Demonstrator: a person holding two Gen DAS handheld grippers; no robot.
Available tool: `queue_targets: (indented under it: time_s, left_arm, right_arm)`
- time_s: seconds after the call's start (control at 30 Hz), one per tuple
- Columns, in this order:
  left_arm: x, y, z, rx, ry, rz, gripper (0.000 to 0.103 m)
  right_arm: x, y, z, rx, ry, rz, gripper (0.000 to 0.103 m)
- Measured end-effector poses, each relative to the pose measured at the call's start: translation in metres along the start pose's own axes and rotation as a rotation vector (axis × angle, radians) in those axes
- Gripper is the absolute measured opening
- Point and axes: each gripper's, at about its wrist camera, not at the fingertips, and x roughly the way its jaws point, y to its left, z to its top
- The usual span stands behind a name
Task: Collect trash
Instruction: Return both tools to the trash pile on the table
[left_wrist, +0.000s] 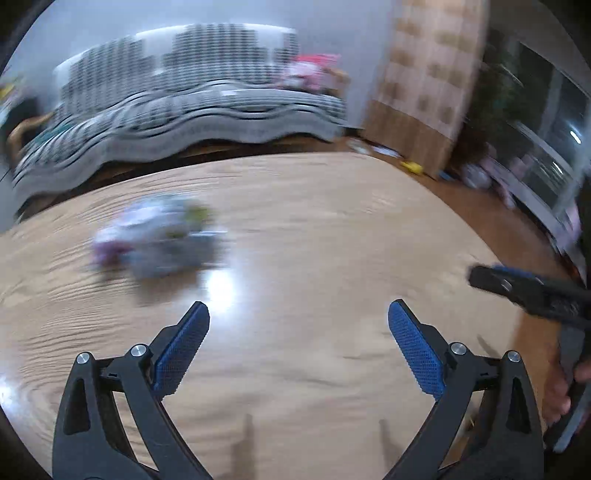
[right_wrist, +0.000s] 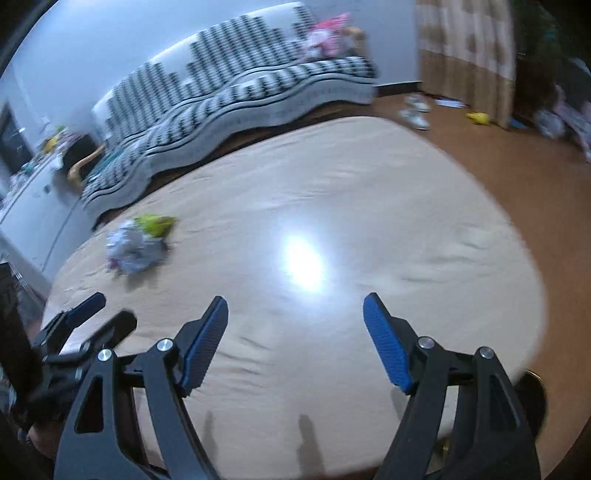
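A crumpled pile of trash (left_wrist: 159, 240), whitish wrappers with purple and green bits, lies on the round light wood table (left_wrist: 314, 229), blurred, ahead and left of my left gripper (left_wrist: 298, 314). That gripper is open and empty above the table. In the right wrist view the trash (right_wrist: 136, 245) lies at the table's (right_wrist: 332, 184) far left, with a green wrapper (right_wrist: 155, 223) at its top. My right gripper (right_wrist: 295, 308) is open and empty, well to the right of the trash. The left gripper (right_wrist: 101, 312) shows at the lower left there; the right gripper's fingers (left_wrist: 495, 277) show at the right edge of the left view.
A striped sofa (right_wrist: 229, 92) stands behind the table with pink toys (right_wrist: 328, 37) on it. A curtain (right_wrist: 465, 55), shoes (right_wrist: 415, 110) and a yellow toy (right_wrist: 478, 117) are on the brown floor at right. A white cabinet (right_wrist: 33, 206) stands at left.
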Motion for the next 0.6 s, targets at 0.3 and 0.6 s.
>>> queue_targets:
  time_s: [0.3, 0.6]
  left_arm:
    - [-0.005, 0.137, 0.013, -0.236, -0.027, 0.175, 0.095]
    - [0.012, 0.184, 0.013, -0.196, 0.003, 0.212, 0.095]
  right_arm:
    - [0.085, 0.143, 0.023, -0.183, 0.077, 0.145, 0.079]
    - [0.156, 0.232, 0.067, -0.331, 0.063, 0.141, 0.081]
